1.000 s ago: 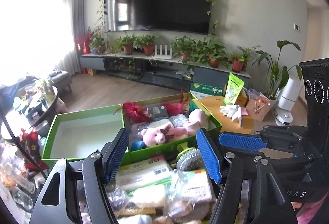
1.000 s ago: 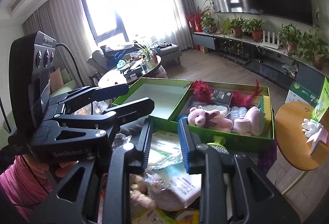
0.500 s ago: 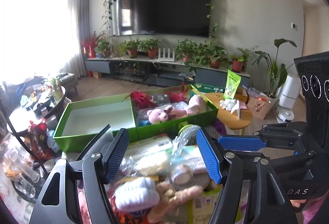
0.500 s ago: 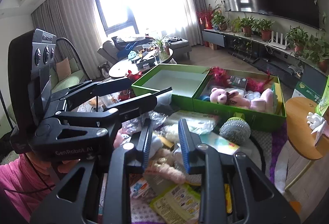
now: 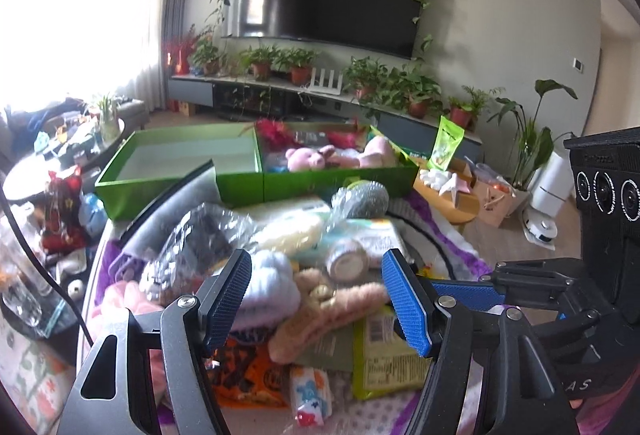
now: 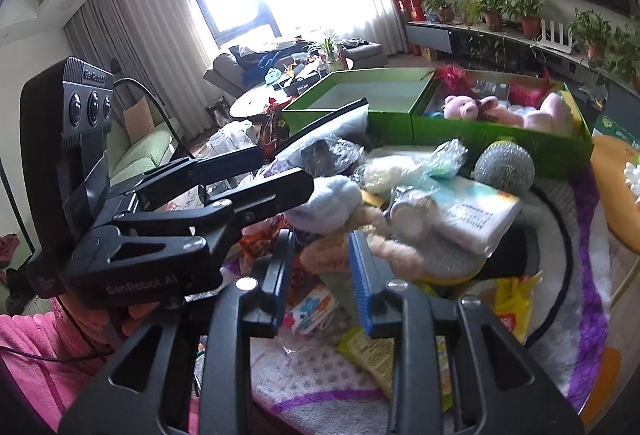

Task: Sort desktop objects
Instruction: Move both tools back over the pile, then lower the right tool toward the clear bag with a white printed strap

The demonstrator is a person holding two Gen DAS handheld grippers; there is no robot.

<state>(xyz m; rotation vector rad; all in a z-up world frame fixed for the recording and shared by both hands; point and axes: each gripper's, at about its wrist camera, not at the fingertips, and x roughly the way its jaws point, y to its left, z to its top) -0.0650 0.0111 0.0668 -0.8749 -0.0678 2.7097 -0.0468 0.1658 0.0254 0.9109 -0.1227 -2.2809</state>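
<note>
A heap of small things lies on a purple and white blanket [image 5: 452, 239]: a pale blue plush [image 5: 272, 283], a tan plush toy [image 5: 332, 309], a steel scourer [image 5: 366, 199], a tissue pack [image 6: 480, 211] and snack packets [image 5: 384, 355]. Behind it stands a green two-part box [image 5: 240, 191], its left half empty and a pink bear [image 5: 308, 159] in its right half. My left gripper [image 5: 316, 295] hangs open and wide above the plush toys, gripping nothing. My right gripper [image 6: 320, 255] stands beside it with a narrow gap, its jaws opening, and the pads press on nothing.
A round wooden side table [image 5: 460, 195] with white gloves stands right of the box. At the left are a cluttered coffee table [image 5: 24, 179], glass jars [image 5: 16, 295] and a black cable [image 5: 40, 275]. A TV cabinet with potted plants [image 5: 300, 71] lines the far wall.
Both grippers have drawn back from the green box and sunk lower, so more of the heap shows under them. The right jaws stand slightly wider.
</note>
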